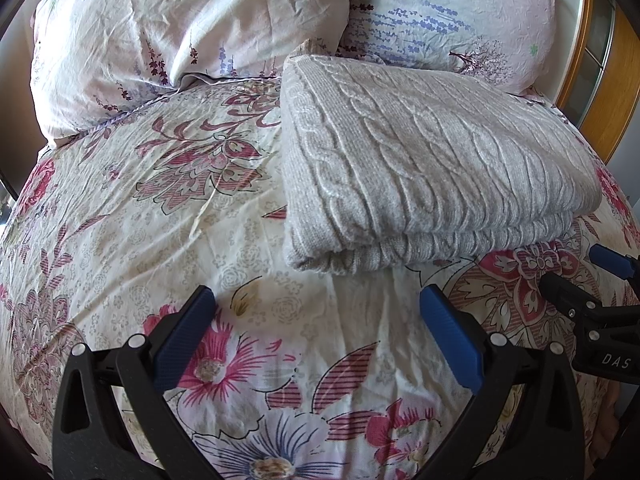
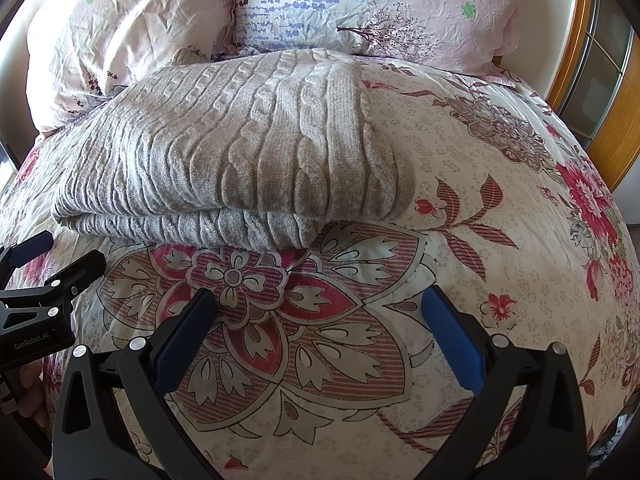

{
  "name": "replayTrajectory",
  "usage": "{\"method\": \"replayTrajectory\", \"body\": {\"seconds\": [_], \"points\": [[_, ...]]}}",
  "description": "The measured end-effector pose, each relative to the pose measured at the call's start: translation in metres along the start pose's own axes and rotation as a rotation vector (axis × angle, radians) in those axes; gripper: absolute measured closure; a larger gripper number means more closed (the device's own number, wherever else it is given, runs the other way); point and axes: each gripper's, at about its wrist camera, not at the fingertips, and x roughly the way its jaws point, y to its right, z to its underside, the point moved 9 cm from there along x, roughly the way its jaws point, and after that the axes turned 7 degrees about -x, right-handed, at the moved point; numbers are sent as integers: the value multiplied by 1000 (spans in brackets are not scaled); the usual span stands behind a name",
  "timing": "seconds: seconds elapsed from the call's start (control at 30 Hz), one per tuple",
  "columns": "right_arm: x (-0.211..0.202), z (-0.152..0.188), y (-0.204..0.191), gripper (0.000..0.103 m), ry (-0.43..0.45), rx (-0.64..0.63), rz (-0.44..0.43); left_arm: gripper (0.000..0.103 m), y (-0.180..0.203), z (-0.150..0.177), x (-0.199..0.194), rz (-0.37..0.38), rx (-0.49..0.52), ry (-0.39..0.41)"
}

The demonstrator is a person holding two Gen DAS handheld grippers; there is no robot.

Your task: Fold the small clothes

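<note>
While the folded grey sweater (image 1: 420,160) lies on the bed (image 1: 160,220), the left hand-held gripper (image 1: 318,324) and right hand-held gripper (image 2: 320,328) hover wide open, holding nothing.

Only two bits of readable text here. The right gripper (image 1: 576,280), seen from the left wrist view, has "DAS" in white on its black body. The left gripper (image 2: 60,256), from the right wrist view, reads "GenRobot.AI".
</note>
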Motion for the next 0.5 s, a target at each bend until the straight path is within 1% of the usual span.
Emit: {"method": "replayTrajectory", "body": {"seconds": [0.5], "points": [[0, 0, 0, 1, 0, 1, 0, 2, 0, 0, 0, -2, -3, 1]]}}
